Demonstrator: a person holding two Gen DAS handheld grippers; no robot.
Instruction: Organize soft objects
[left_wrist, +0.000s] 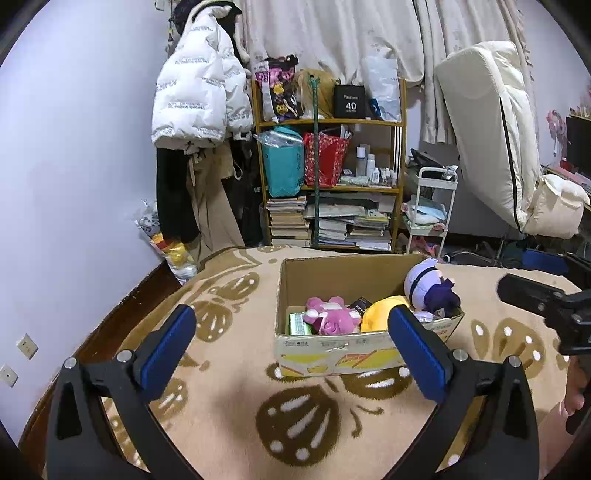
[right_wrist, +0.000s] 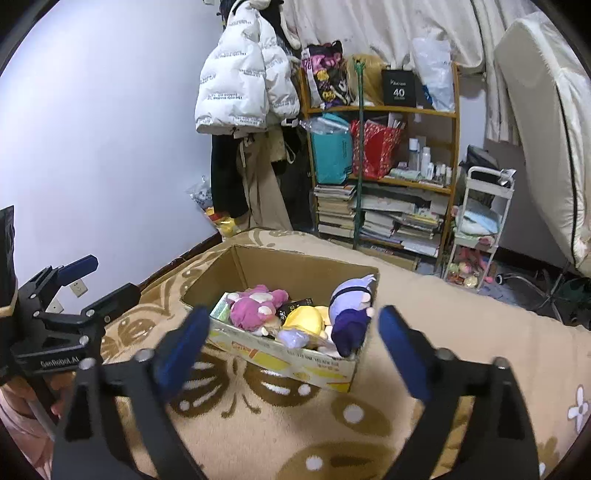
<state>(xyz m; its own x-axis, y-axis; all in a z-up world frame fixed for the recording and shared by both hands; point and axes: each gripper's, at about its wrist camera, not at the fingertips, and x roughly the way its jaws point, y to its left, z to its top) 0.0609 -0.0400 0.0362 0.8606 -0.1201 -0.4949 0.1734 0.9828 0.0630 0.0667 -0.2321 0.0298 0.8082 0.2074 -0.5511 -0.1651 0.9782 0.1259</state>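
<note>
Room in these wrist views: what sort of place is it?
Probably a lived-in bedroom: a blanket-covered bed holding a cardboard box of plush toys, a cluttered bookshelf, and a puffer jacket hanging by the wall.

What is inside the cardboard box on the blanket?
The cardboard box holds a pink plush, a yellow plush, a purple-and-white plush doll, a green packet and a small black item. Anything beneath them is covered.

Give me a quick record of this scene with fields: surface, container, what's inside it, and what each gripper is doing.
surface: beige patterned blanket
container: open cardboard box on the blanket
contents: pink plush, yellow plush, purple-and-white plush against the right wall
left gripper: open, empty, short of the box
right gripper: open, empty, short of the box
</note>
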